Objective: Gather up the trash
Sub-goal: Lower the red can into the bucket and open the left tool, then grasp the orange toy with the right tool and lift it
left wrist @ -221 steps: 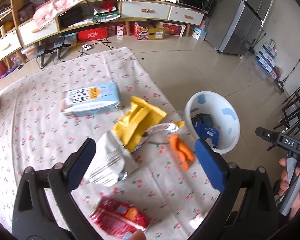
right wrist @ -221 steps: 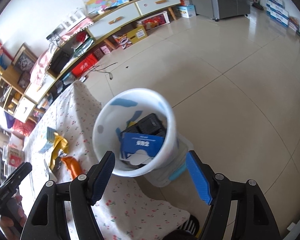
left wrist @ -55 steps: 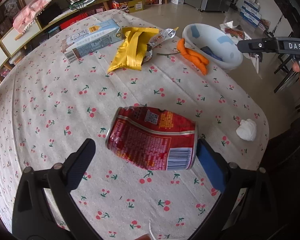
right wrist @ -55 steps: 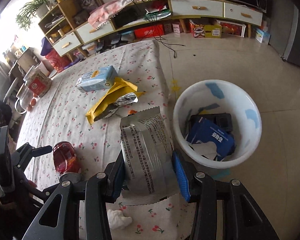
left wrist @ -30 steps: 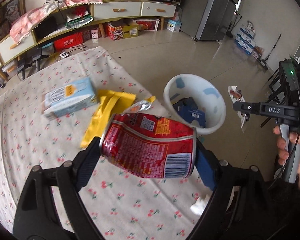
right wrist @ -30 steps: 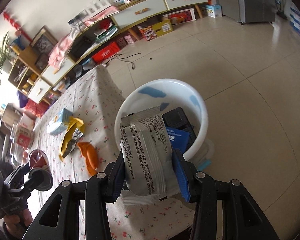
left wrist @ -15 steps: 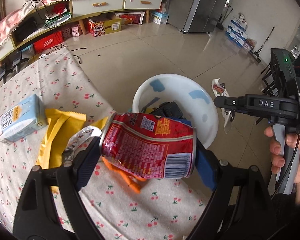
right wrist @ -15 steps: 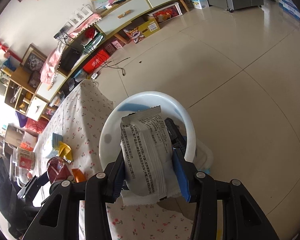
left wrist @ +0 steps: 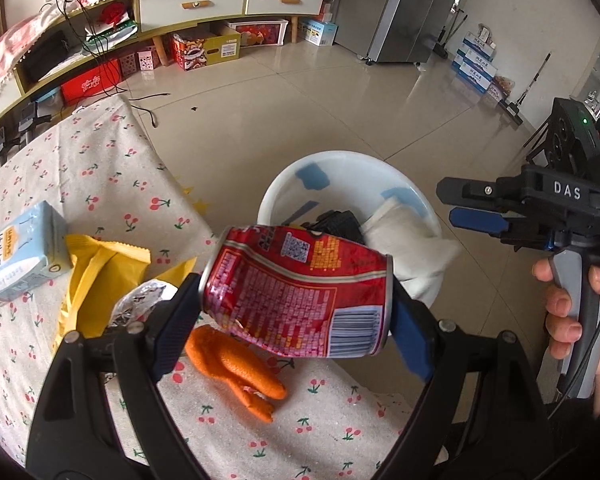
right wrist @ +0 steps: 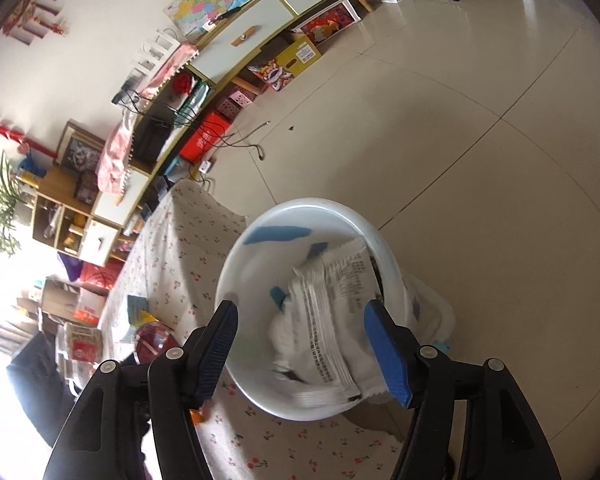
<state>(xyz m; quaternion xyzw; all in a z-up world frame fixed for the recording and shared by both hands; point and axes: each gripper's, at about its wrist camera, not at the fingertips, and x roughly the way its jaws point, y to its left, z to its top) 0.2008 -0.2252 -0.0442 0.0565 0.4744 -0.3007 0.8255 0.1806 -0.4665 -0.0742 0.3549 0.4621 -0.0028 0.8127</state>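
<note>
silver-white foil snack bag (right wrist: 332,320) let go over round white plastic bin (right wrist: 236,280), dented red drink can (left wrist: 296,292) held beside it
right gripper (right wrist: 304,350) fingers just spread, bag blurred btwn them, pads off it, lower end in bin; left gripper (left wrist: 296,312) fingers clamp can ends, above cherry-print cloth table (left wrist: 112,168) edge w/ orange peel (left wrist: 236,364), yellow wrapper (left wrist: 100,272), pale blue carton (left wrist: 20,256)

My right gripper (right wrist: 306,354) has just been opening, and the grey snack bag (right wrist: 330,320) it pinched 1 second ago now falls free, blurred, into the white bin (right wrist: 236,276); no pad touches it anymore
</note>
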